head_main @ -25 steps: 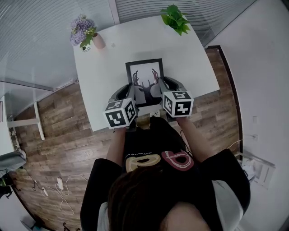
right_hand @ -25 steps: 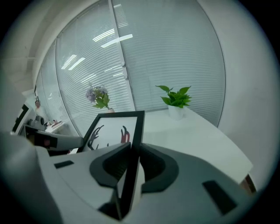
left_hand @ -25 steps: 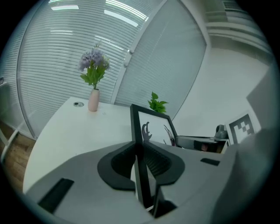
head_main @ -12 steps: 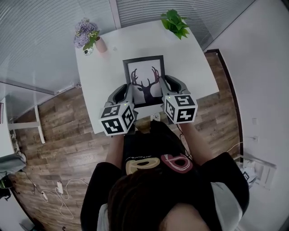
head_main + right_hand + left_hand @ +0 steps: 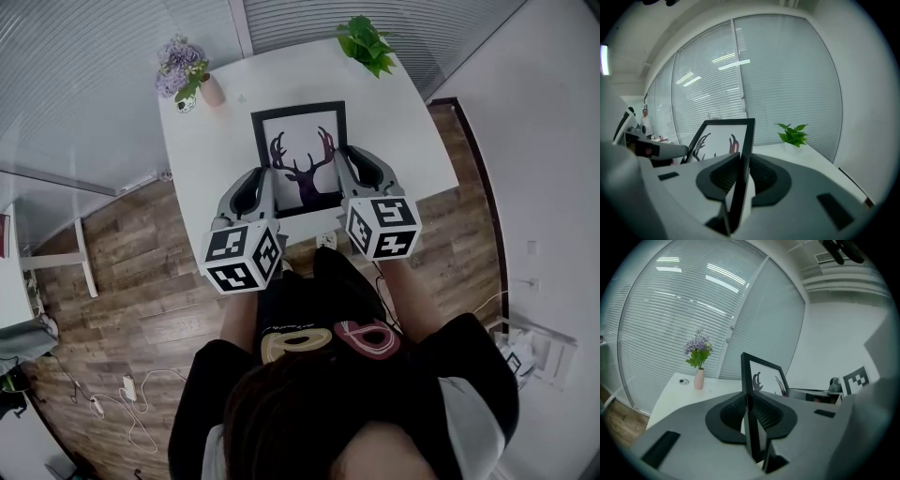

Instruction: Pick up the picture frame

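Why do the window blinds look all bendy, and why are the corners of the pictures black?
Left gripper view: the wide-angle lens bows the blinds and leaves dark corners, and ceiling lights glare off them in bright streaks. Right gripper view: the same bending, dark rim and light streaks. Head view: evenly lit, the table edges bow slightly, and the picture frame looks sharp.

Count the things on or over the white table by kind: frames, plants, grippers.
picture frame: 1
plants: 2 (purple flowers, green plant)
grippers: 2 (left gripper, jaws closing on the frame's left edge; right gripper, clamped on its right edge)
total: 5
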{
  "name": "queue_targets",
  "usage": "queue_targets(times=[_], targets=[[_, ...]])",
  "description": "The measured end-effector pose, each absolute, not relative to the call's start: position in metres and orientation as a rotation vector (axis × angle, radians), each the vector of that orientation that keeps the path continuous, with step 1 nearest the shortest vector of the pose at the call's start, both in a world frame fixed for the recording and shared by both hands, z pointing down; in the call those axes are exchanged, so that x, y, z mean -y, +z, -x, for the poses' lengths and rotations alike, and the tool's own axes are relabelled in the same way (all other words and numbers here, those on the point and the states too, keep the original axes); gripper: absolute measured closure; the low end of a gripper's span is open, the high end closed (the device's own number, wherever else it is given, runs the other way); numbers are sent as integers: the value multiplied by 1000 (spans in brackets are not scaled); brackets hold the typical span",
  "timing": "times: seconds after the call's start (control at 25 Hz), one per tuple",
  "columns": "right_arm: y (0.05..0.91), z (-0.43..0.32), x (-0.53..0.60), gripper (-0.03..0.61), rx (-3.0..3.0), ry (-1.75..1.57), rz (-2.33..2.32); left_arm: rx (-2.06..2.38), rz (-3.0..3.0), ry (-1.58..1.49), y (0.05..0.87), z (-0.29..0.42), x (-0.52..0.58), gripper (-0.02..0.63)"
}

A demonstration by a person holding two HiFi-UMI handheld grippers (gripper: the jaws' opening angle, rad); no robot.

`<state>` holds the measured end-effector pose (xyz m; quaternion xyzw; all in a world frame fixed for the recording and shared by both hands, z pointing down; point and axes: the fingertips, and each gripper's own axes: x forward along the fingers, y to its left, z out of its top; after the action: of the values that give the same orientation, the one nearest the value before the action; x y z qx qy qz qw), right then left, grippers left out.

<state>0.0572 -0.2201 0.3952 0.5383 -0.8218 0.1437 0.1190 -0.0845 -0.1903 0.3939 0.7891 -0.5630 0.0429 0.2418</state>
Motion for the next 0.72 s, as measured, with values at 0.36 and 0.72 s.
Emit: queue_targets(times=[0.36, 0.72], targets=[[383, -54, 216, 505, 2421, 370, -1589, 1553, -2176, 108, 385, 88, 187, 558], [377, -53, 214, 506, 2435, 319, -1613, 1570, -2192, 110, 381, 89, 185, 561]])
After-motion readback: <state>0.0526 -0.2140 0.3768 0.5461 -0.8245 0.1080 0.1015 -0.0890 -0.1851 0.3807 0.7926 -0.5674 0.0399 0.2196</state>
